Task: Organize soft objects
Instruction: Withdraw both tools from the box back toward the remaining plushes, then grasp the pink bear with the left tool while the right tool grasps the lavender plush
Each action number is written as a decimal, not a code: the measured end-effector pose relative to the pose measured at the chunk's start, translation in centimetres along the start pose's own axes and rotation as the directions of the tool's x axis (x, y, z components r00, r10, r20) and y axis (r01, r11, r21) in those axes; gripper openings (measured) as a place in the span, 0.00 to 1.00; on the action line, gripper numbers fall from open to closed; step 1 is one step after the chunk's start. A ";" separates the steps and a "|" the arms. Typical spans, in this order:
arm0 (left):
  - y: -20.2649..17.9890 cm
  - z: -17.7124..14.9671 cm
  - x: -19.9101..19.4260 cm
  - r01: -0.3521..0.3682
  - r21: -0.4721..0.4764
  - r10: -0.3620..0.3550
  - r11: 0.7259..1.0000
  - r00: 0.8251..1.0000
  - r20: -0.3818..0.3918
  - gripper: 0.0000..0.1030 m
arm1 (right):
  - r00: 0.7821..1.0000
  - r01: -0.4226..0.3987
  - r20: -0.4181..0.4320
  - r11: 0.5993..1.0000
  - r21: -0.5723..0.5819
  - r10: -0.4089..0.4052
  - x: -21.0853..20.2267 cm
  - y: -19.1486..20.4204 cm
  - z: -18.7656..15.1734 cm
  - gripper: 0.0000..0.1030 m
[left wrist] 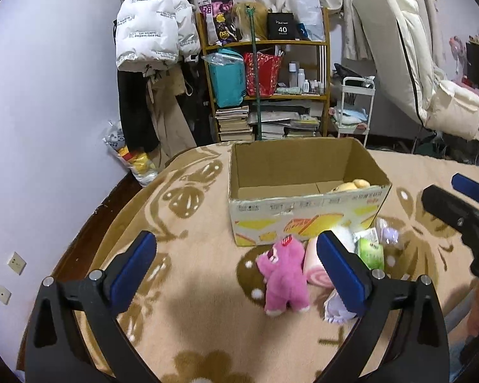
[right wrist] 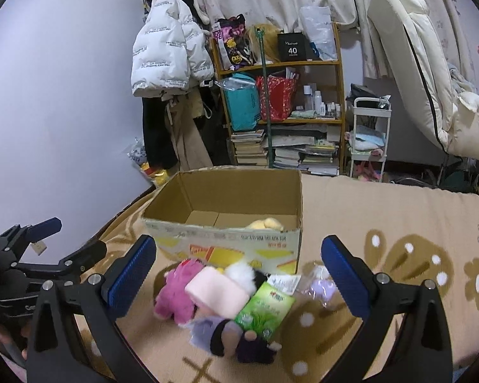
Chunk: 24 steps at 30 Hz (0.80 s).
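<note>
An open cardboard box (left wrist: 303, 210) stands on the beige flowered blanket (left wrist: 191, 319) and holds a yellow plush toy (left wrist: 351, 186). In front of it lie a pink plush bear (left wrist: 285, 274), a pink rolled towel (left wrist: 316, 263), a green tissue pack (left wrist: 372, 252) and a purple soft toy (left wrist: 389, 233). My left gripper (left wrist: 236, 271) is open and empty, just short of the bear. My right gripper (right wrist: 239, 274) is open and empty above the pile: bear (right wrist: 175, 293), towel (right wrist: 217, 293), tissue pack (right wrist: 265, 309), a purple and black plush (right wrist: 233, 335). The box (right wrist: 230, 242) lies beyond.
A wooden shelf (left wrist: 265, 73) with bags, bottles and stacked books stands behind the bed. A white puffer jacket (left wrist: 153, 22) hangs on the left. A white cart (left wrist: 354, 108) and a folded cream mattress (left wrist: 408, 54) are at the right. The bed edge runs along the left.
</note>
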State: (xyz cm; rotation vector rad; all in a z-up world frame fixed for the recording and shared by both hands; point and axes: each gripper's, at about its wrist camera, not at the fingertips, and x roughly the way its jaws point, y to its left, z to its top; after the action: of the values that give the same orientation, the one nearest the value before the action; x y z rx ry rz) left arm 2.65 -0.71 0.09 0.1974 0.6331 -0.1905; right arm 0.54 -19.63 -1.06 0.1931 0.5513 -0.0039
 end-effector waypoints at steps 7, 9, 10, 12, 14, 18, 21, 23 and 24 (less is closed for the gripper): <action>0.0 -0.7 -0.2 0.015 0.005 -0.015 1.000 0.999 -0.034 0.97 | 0.999 0.001 -0.037 1.000 0.024 0.000 -1.3 -0.1 -1.0 1.00; 0.0 -0.7 0.0 0.015 0.006 -0.015 1.000 0.999 -0.043 0.97 | 0.998 0.000 -0.055 0.999 0.035 0.002 -1.3 -0.1 -1.3 1.00; 0.0 -0.8 0.1 0.017 0.005 -0.016 1.000 0.999 -0.049 0.97 | 0.998 0.000 -0.062 0.999 0.040 0.003 -1.2 -0.2 -1.3 1.00; 0.1 -0.8 0.4 0.025 -0.001 -0.025 1.000 0.998 -0.058 0.97 | 0.997 -0.009 -0.075 0.999 0.050 0.013 -1.0 -0.3 -1.5 1.00; 0.1 -0.9 0.9 0.030 -0.004 -0.030 1.000 0.997 -0.072 0.97 | 0.996 -0.005 -0.084 0.999 0.049 0.009 -0.7 -0.4 -1.5 1.00; 0.1 -1.0 2.2 0.041 -0.010 -0.042 0.999 0.993 -0.114 0.97 | 0.993 0.009 -0.117 0.999 0.042 -0.004 0.3 -0.4 -1.9 1.00; 0.2 -1.1 3.8 0.048 -0.020 -0.050 0.999 0.985 -0.162 0.97 | 0.987 0.031 -0.156 0.999 0.026 -0.026 1.3 -0.5 -2.3 1.00; 0.4 -1.0 4.6 0.048 -0.032 -0.053 0.998 0.983 -0.178 0.97 | 0.983 0.033 -0.183 0.999 0.025 -0.028 1.9 -0.6 -2.4 1.00; 0.5 -1.0 4.9 0.046 -0.036 -0.052 0.998 0.982 -0.182 0.97 | 0.980 0.034 -0.196 0.999 0.029 -0.027 2.3 -0.7 -2.5 1.00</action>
State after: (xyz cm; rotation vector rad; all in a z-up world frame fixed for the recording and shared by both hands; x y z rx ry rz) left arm 6.10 -0.54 -3.59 0.1697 0.8236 -0.2110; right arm 1.13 -19.75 -4.49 0.2181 0.7504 -0.0239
